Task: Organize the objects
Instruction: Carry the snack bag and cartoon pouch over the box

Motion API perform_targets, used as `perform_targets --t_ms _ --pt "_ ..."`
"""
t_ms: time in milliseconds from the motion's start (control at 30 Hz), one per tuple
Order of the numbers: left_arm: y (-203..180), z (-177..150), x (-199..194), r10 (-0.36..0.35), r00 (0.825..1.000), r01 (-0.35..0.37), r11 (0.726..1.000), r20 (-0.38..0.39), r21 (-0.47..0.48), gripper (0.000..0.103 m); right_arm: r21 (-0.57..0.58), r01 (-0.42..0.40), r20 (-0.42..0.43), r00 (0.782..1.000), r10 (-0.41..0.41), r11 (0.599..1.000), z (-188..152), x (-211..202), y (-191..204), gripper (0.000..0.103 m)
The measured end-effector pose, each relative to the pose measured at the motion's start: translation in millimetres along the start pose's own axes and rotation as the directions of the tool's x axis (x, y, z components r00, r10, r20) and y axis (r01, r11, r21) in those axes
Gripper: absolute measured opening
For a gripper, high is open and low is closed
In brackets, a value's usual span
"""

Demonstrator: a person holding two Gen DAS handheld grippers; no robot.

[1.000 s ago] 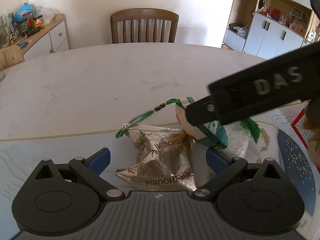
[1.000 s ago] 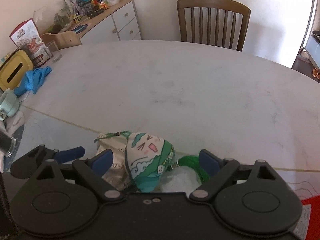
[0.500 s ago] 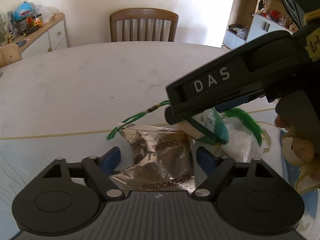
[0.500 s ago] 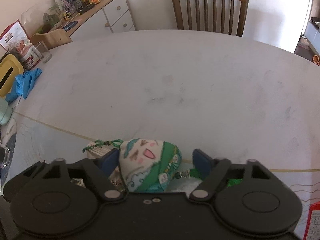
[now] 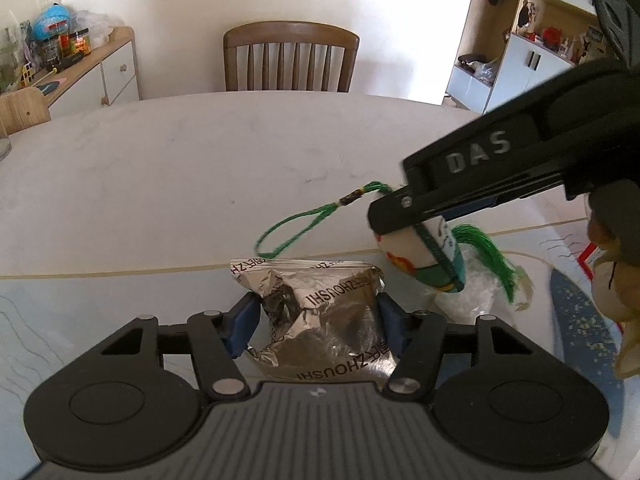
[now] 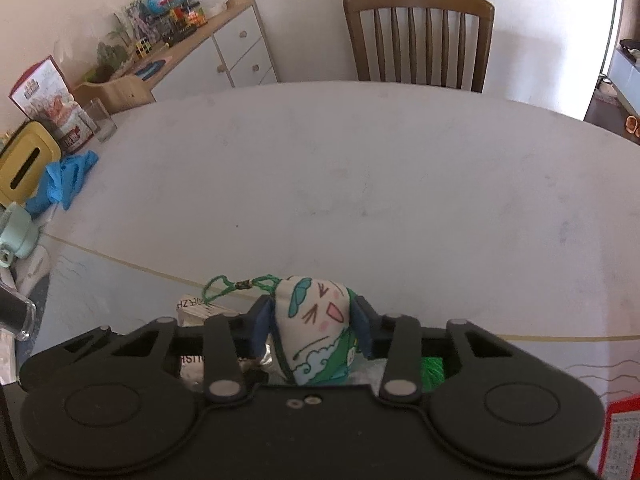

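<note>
A crumpled silver foil packet (image 5: 328, 308) lies on the table mat near the front edge. My left gripper (image 5: 316, 320) is closing on it, and its blue pads (image 5: 244, 324) press both sides. A white and green plush charm (image 6: 320, 304) with a cartoon face sits between the pads of my right gripper (image 6: 313, 326), whose jaws are closing and squeezing it. In the left wrist view the charm (image 5: 416, 256) hangs under the right gripper's finger (image 5: 400, 216), just right of the packet. Its green loop cord (image 5: 304, 224) and tassel (image 5: 488, 252) trail out.
A clear plastic wrapper (image 5: 468, 300) lies under the charm. The white table (image 6: 360, 180) stretches to a wooden chair (image 6: 418, 36). At the left edge are blue gloves (image 6: 64, 184), a yellow box (image 6: 24, 164) and a glass (image 6: 100, 120). A red packet (image 6: 624, 440) sits at right.
Both grippers have narrowed from wide open. The left pads now pinch the foil packet. The right pads now clamp the charm, which has come up off the table a little.
</note>
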State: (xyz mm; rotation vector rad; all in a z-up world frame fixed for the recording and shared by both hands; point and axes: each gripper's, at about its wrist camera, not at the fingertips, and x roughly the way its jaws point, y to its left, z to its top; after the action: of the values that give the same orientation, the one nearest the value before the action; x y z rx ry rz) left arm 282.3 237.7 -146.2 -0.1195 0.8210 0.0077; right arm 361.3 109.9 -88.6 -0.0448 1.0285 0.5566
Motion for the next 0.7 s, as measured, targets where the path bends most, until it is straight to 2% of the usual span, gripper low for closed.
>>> perform_targets --t_ms 367,700 --pt "-10.3 19.1 -33.9 -0.009 1.000 0.009 1.000 -0.004 0.014 0.062 0.020 -0.021 0.058 0.998 0.019 1.000 -10.6 -57.7 -13.5 0.039" --pt "-28.3 34.3 -76.8 -0.039 0.999 0.040 0.999 -0.023 0.007 0.062 0.052 -0.054 0.123 0.991 0.047 0.997 -29.8 -126.3 -33.1 0.039"
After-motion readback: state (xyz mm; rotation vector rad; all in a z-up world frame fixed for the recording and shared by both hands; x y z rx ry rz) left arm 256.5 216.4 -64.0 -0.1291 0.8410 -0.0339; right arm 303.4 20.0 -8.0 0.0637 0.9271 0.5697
